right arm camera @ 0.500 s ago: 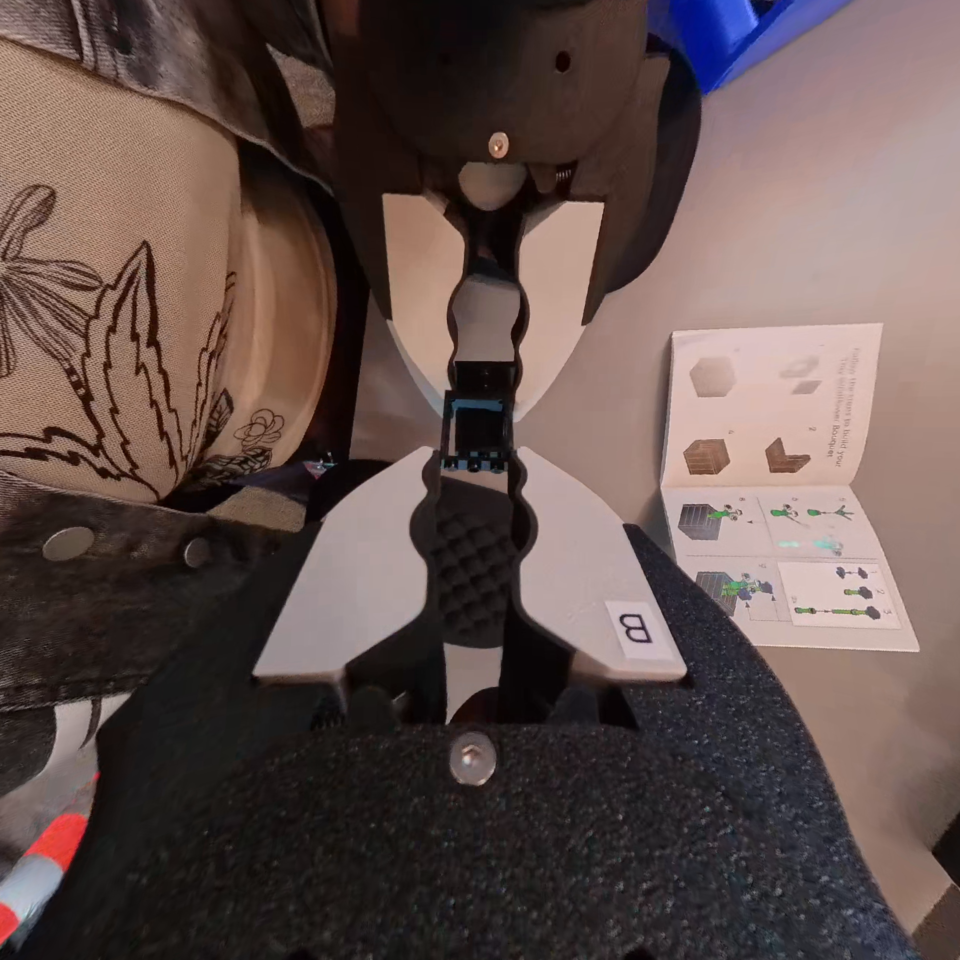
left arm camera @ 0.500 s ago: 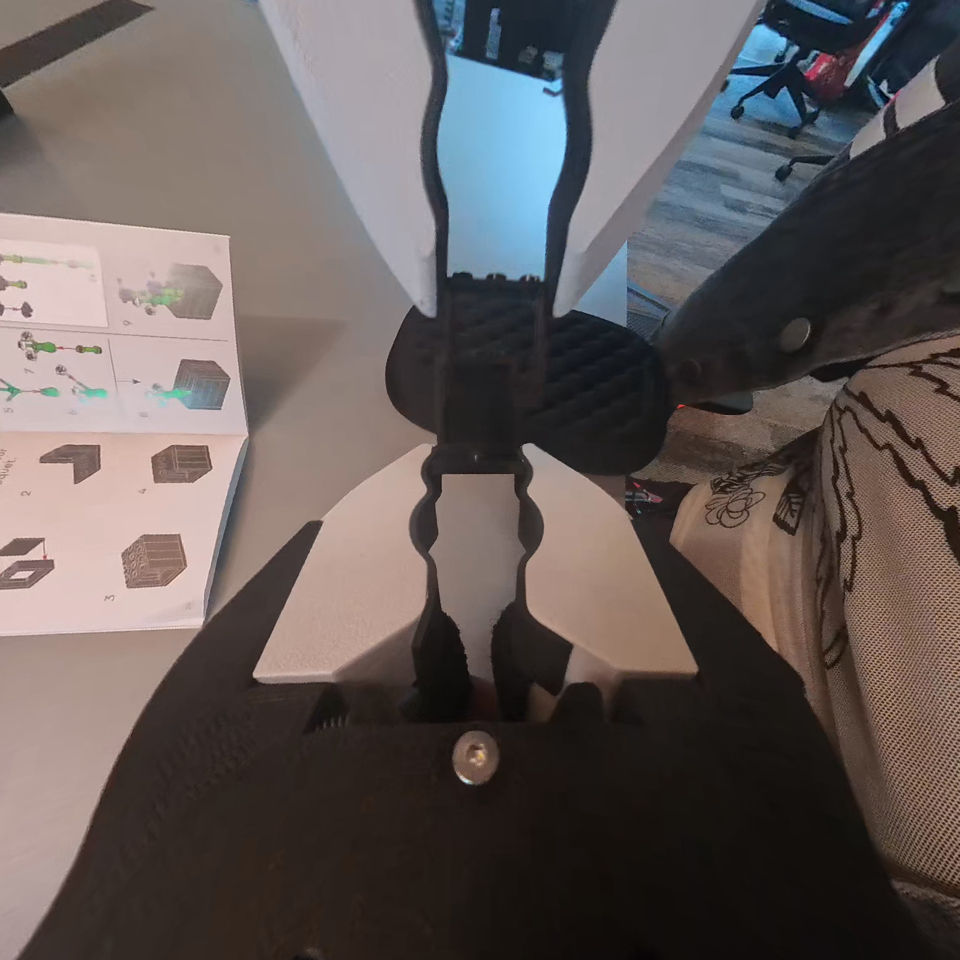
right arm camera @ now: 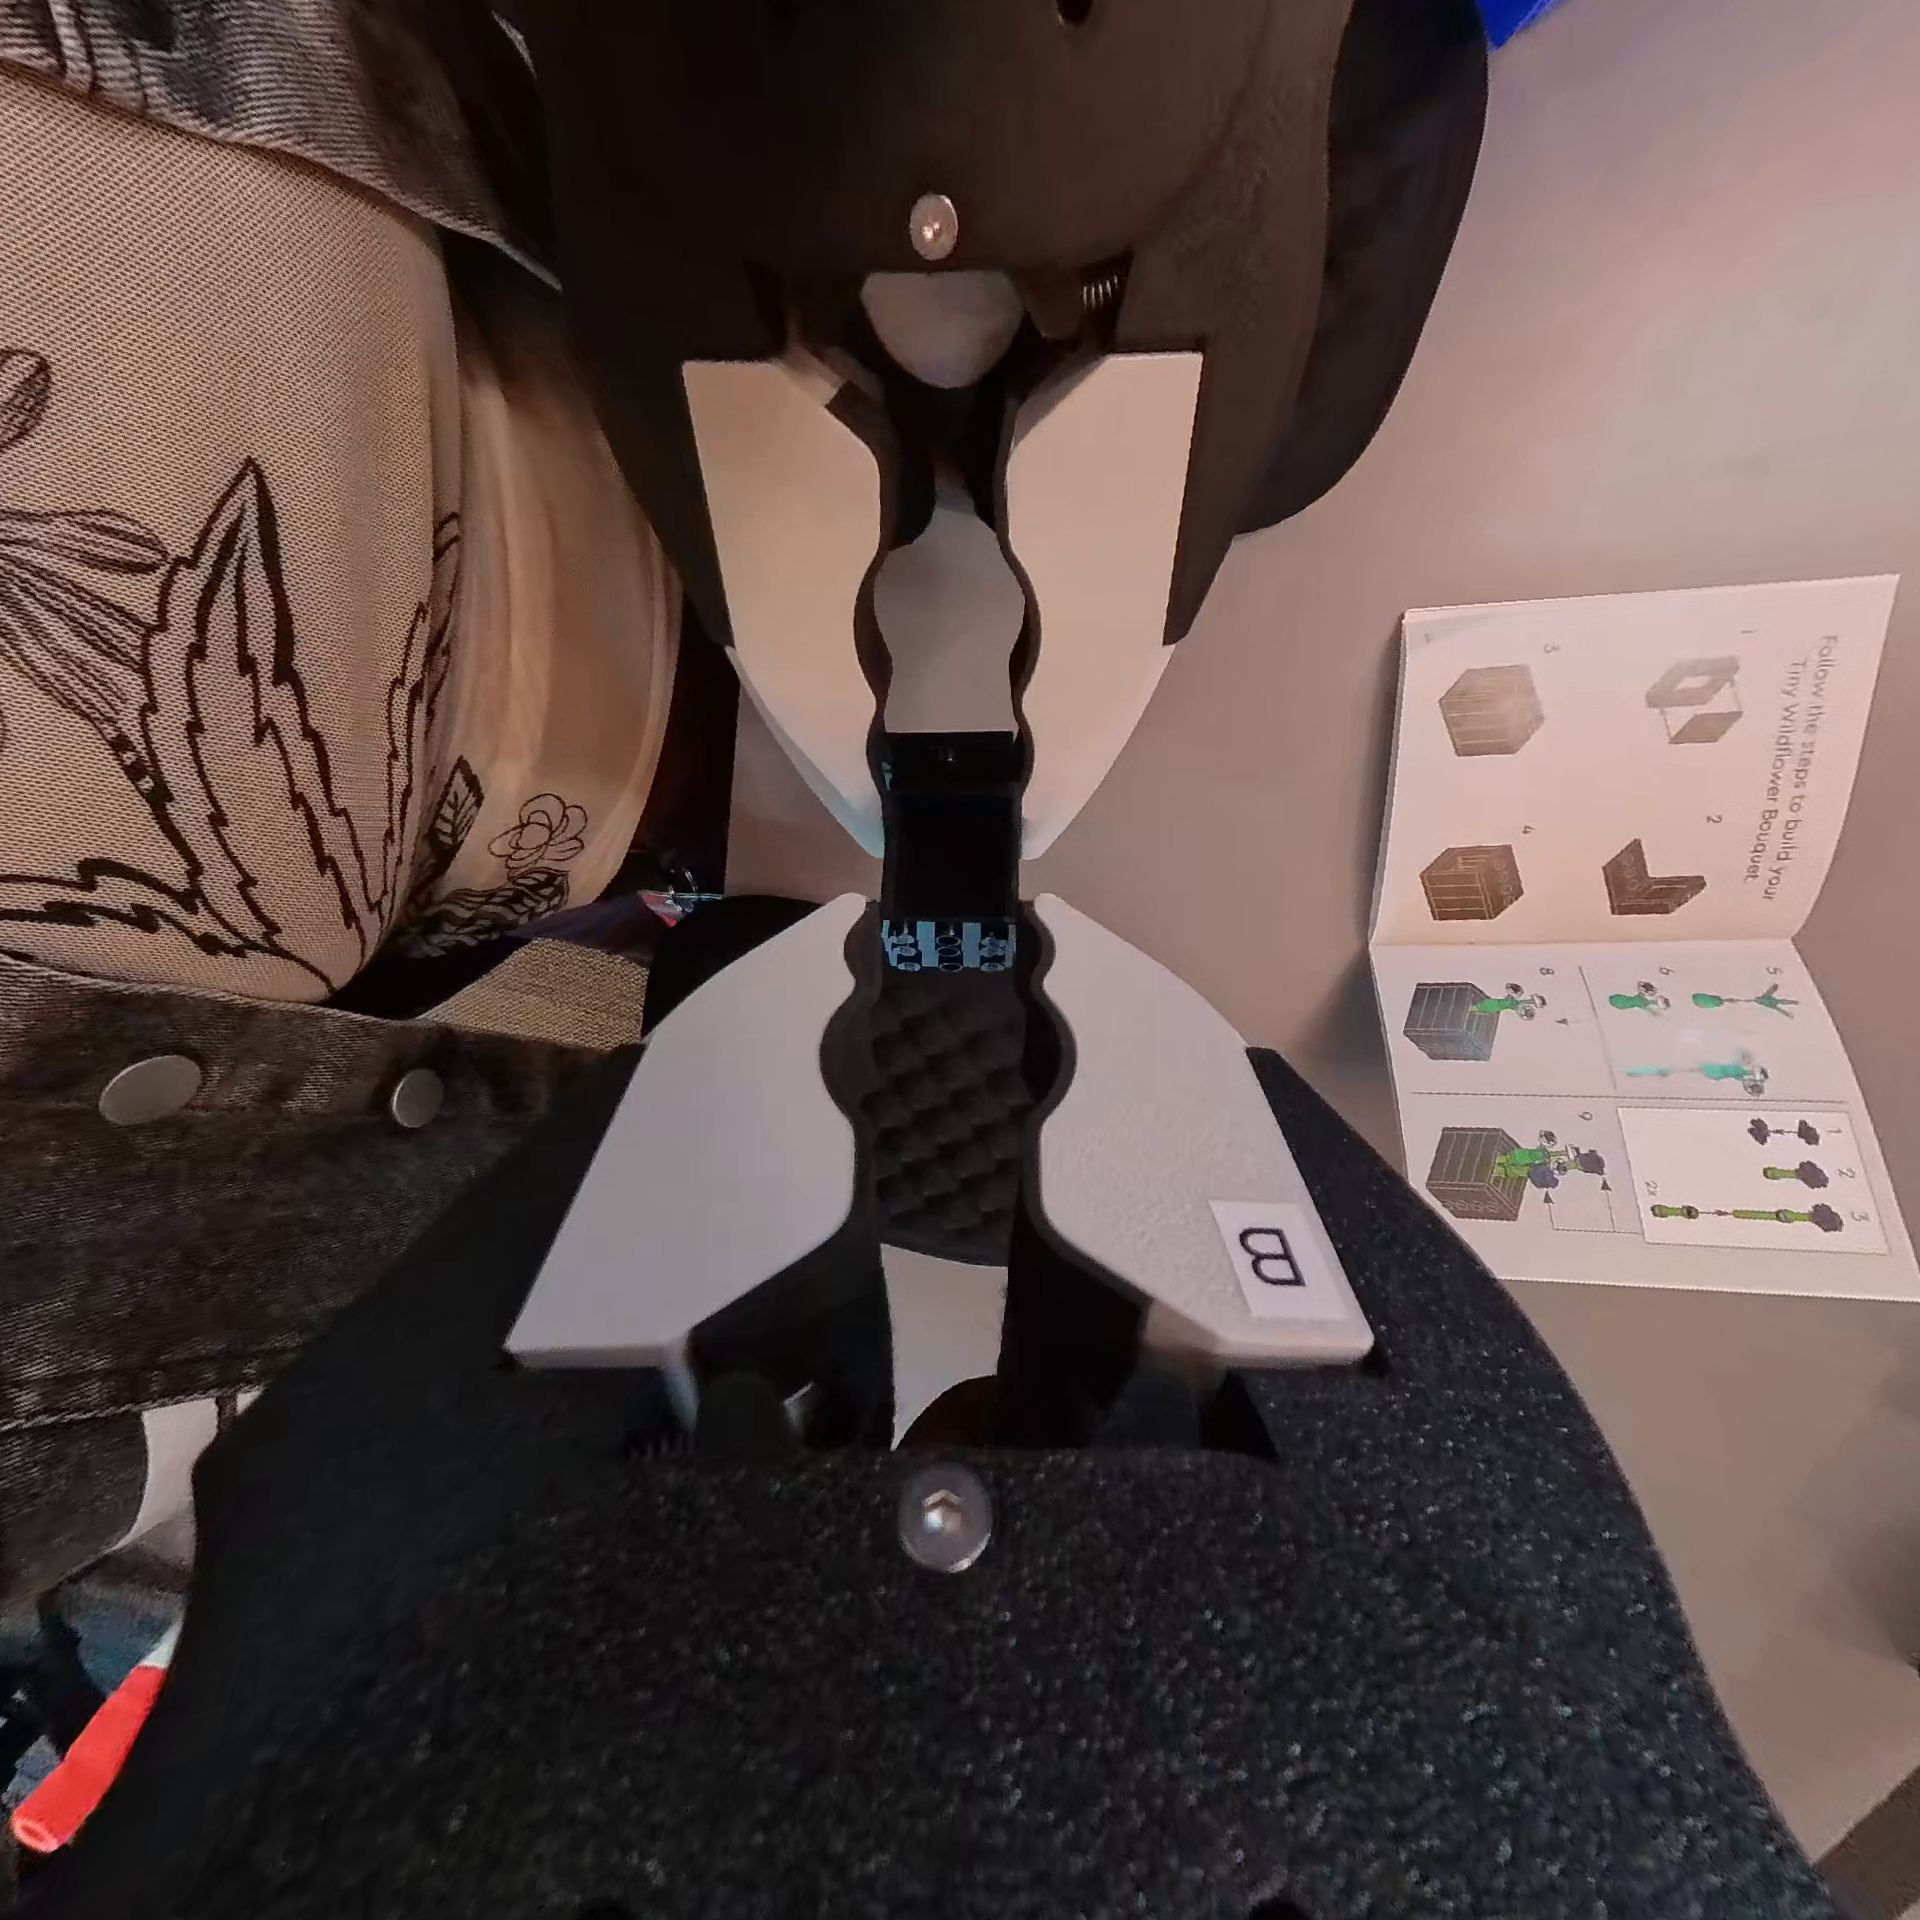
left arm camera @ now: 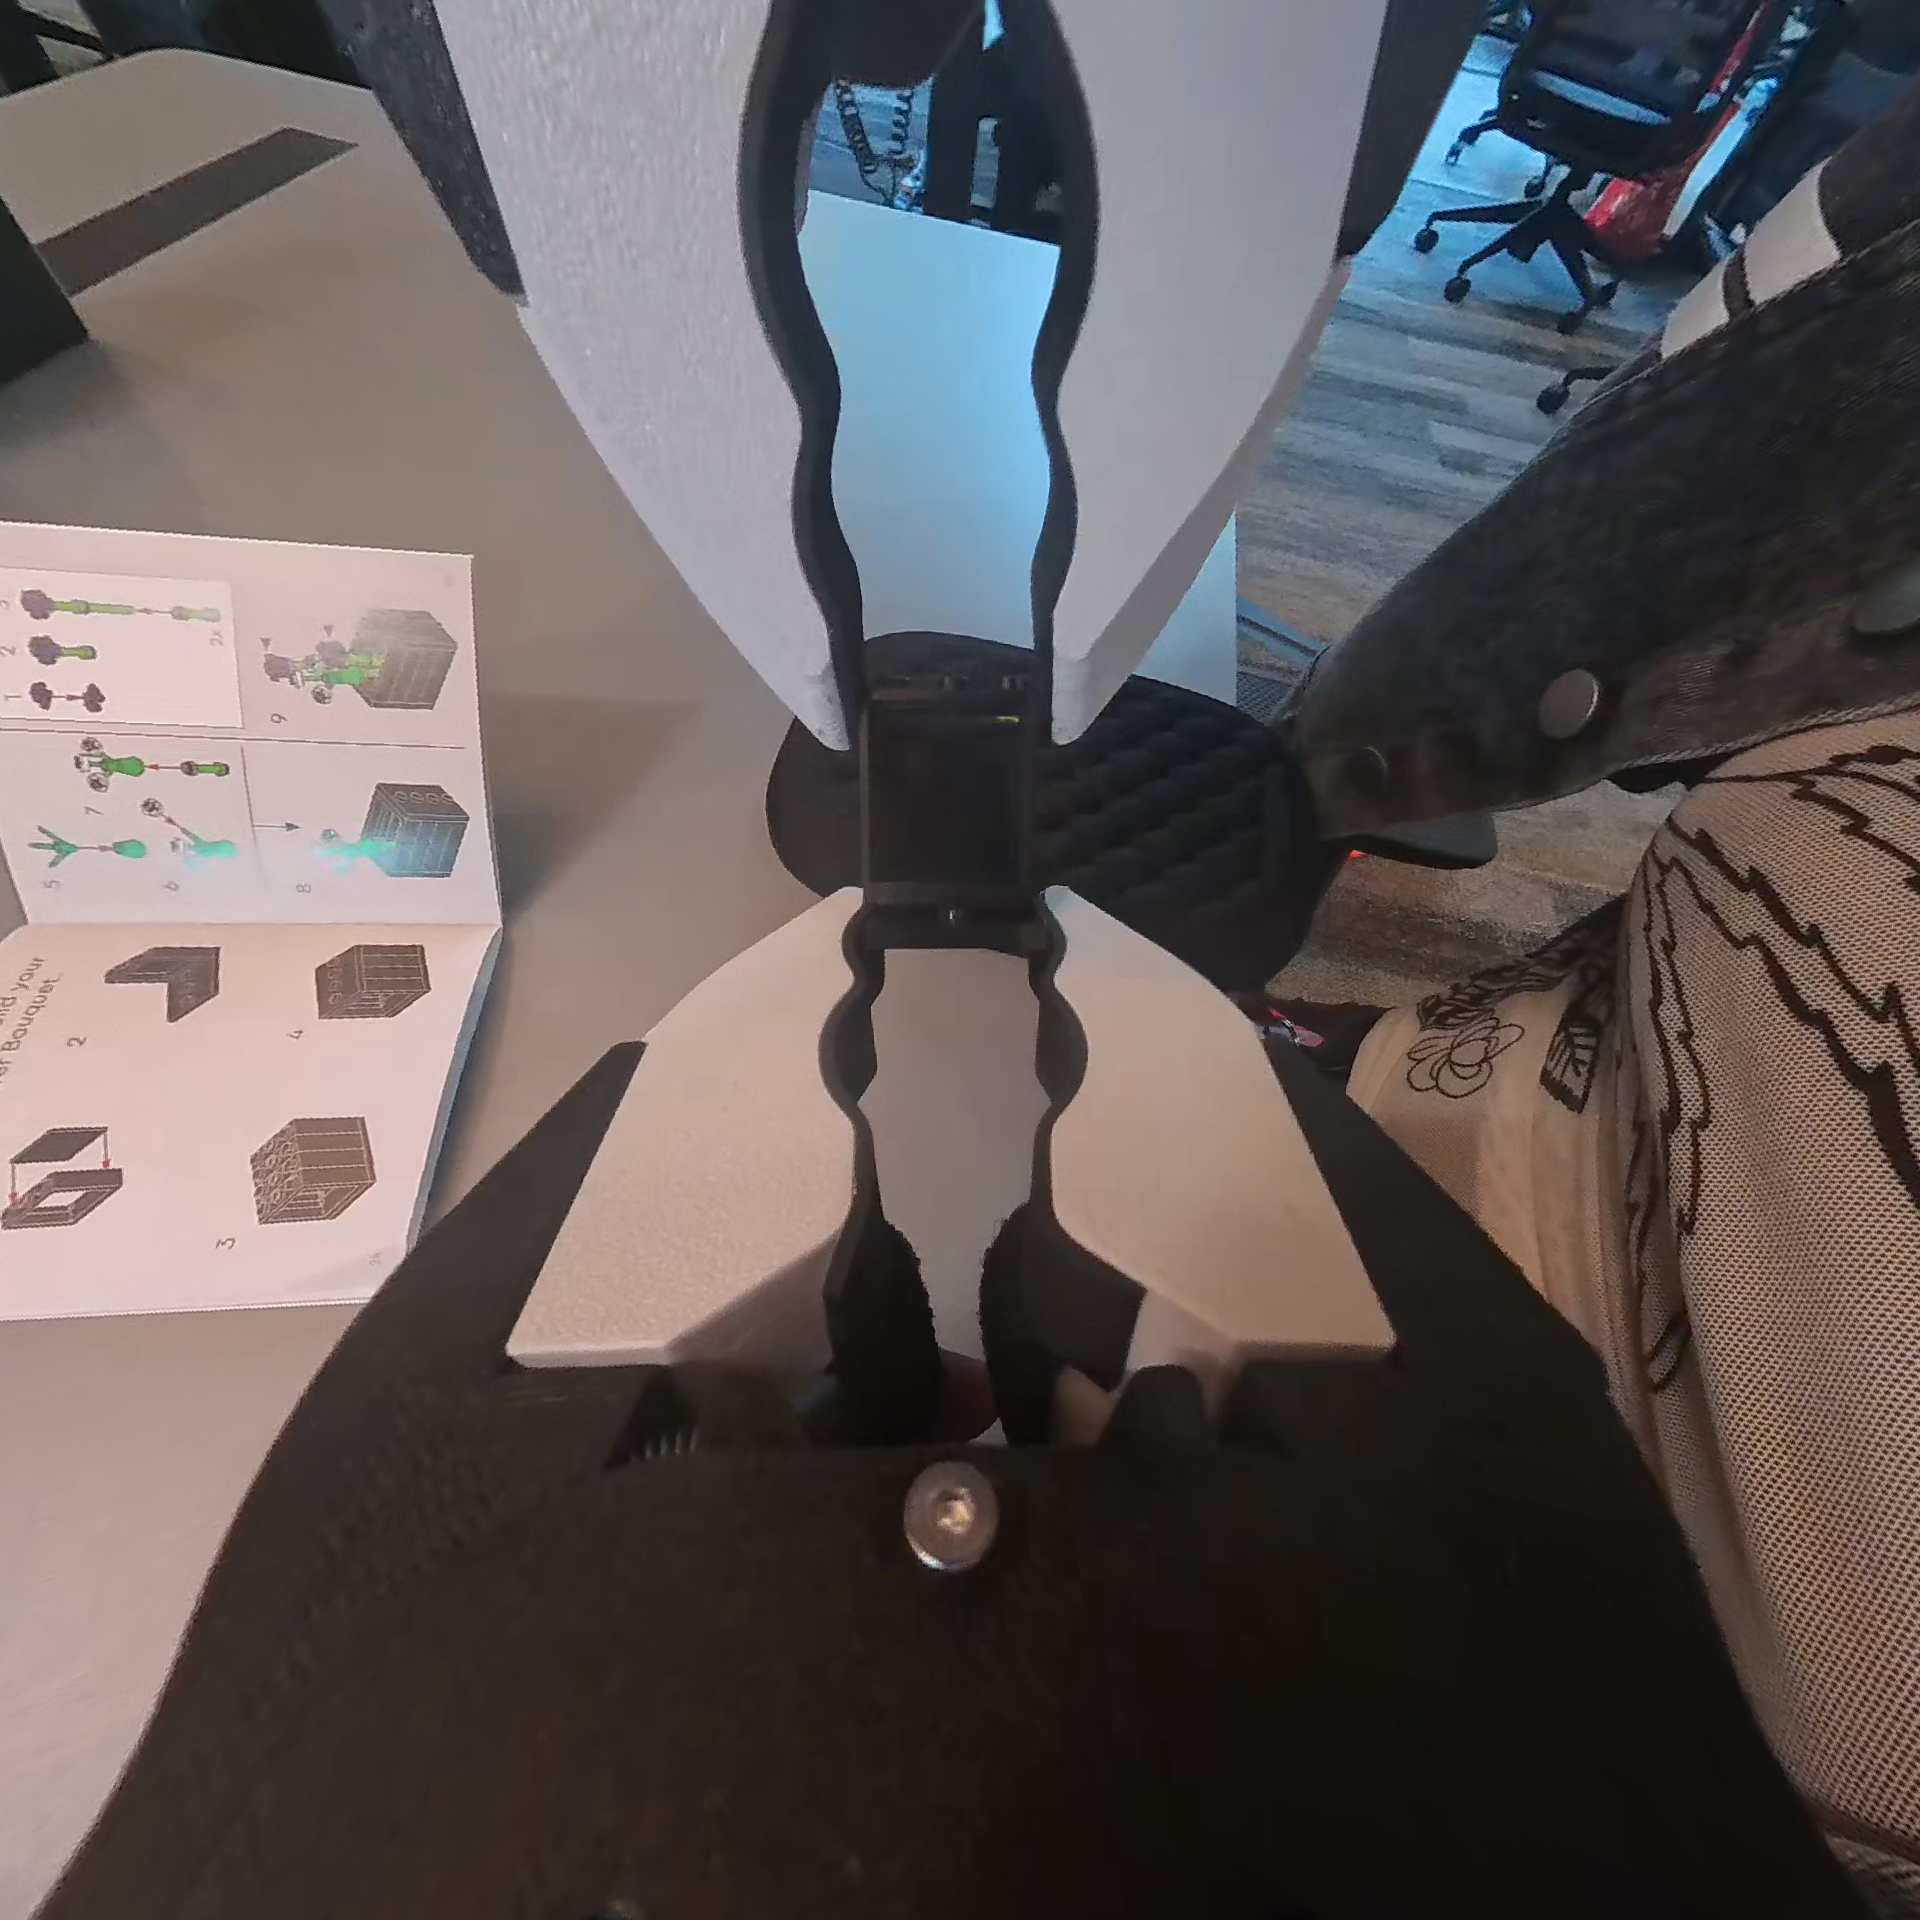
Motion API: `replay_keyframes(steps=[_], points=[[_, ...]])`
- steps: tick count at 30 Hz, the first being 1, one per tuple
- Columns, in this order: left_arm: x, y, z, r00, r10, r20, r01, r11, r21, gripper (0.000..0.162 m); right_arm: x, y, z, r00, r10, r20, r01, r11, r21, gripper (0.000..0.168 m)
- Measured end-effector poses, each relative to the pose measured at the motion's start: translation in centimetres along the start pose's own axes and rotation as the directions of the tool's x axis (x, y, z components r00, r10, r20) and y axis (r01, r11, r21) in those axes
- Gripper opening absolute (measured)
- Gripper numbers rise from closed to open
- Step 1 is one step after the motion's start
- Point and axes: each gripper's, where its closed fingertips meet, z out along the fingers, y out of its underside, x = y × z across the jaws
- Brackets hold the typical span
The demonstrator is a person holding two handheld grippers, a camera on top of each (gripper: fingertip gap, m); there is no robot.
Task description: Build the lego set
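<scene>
The black lego assembly [left arm camera: 948,821] is held above the desk [left arm camera: 312,416], clamped between both tongs, left [left arm camera: 951,914] and right [right arm camera: 948,940], tip to tip. Its long axis runs along the line joining them (instruction booklet [right arm camera: 1621,935] alongside), so pressing should follow that axis.

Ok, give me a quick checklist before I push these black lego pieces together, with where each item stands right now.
1. Left tongs clamped on the black lego assembly: ok.
2. Right tongs clamped on its studded end: ok.
3. The two tongs face each other tip to tip, in line: ok.
4. Studs seated against the mating piece: cannot tell, the black parts blend together.
5. Instruction booklet open on the table, steps visible: ok.
6. Person's sleeve away from the tips: ok.
</scene>
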Motion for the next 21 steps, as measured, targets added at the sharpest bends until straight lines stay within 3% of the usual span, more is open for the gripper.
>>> replay_keyframes(steps=[21], points=[[0.25,0.74,0.61,1.000,0.016,-0.020,-0.018,0.997,-0.073,0.027,-0.28,0.43,0.81,0.999,-0.030,-0.020,0.028,0.996,-0.085,0.024]])
